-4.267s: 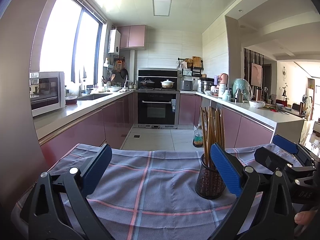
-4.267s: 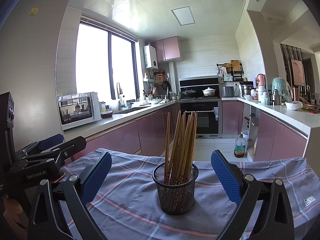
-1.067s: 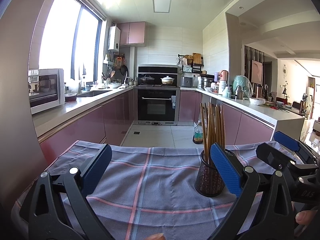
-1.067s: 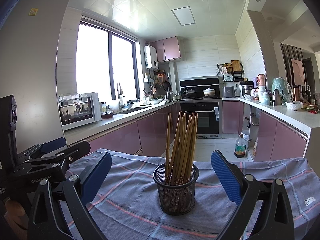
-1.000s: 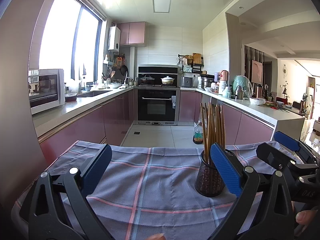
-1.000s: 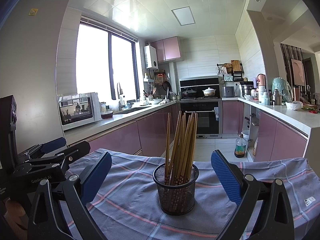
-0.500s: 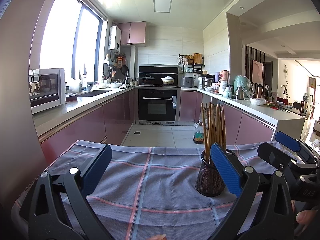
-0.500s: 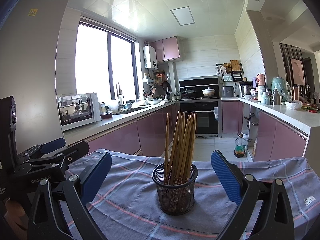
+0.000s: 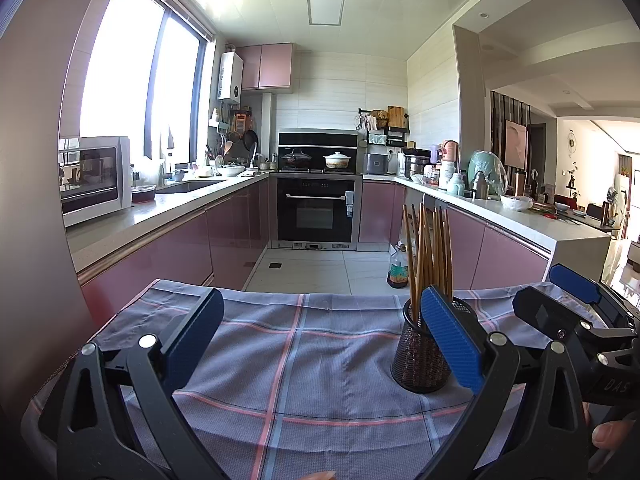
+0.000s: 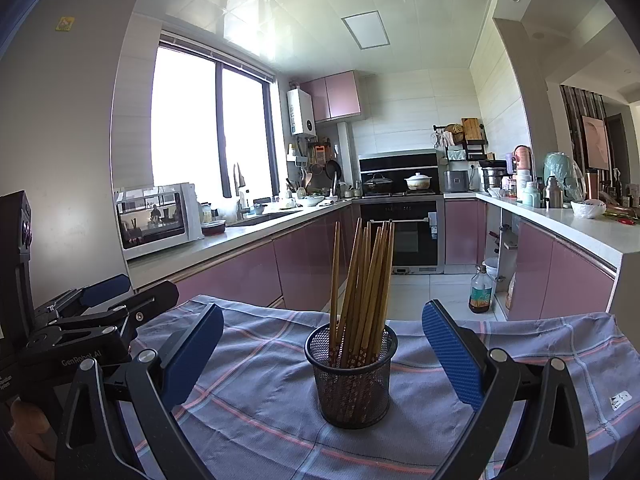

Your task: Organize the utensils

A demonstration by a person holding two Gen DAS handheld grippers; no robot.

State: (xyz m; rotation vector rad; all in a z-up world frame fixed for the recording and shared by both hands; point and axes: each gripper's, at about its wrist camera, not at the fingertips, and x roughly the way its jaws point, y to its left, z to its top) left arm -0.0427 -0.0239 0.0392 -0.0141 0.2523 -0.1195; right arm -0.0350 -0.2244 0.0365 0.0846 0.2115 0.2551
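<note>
A black mesh holder (image 10: 351, 376) stands upright on the checked cloth (image 10: 256, 412) and holds several brown chopsticks (image 10: 366, 276). My right gripper (image 10: 322, 344) is open and empty, with the holder centred between and just beyond its blue pads. My left gripper (image 9: 320, 336) is open and empty to the left; the holder (image 9: 420, 354) and chopsticks (image 9: 428, 256) sit behind its right pad. Each gripper shows in the other's view: the right gripper (image 9: 576, 300) at the right edge, the left gripper (image 10: 108, 304) at the left.
The cloth covers a table whose far edge (image 9: 320, 294) drops to the kitchen floor. A bottle (image 10: 480, 290) stands on the floor beyond. Counters (image 9: 168, 208) with a microwave (image 9: 94, 178) run along both sides; an oven (image 9: 316, 212) is at the back.
Almost nothing has changed. Both grippers stay open and hover in place with only slight drift; the holder and chopsticks have not moved.
</note>
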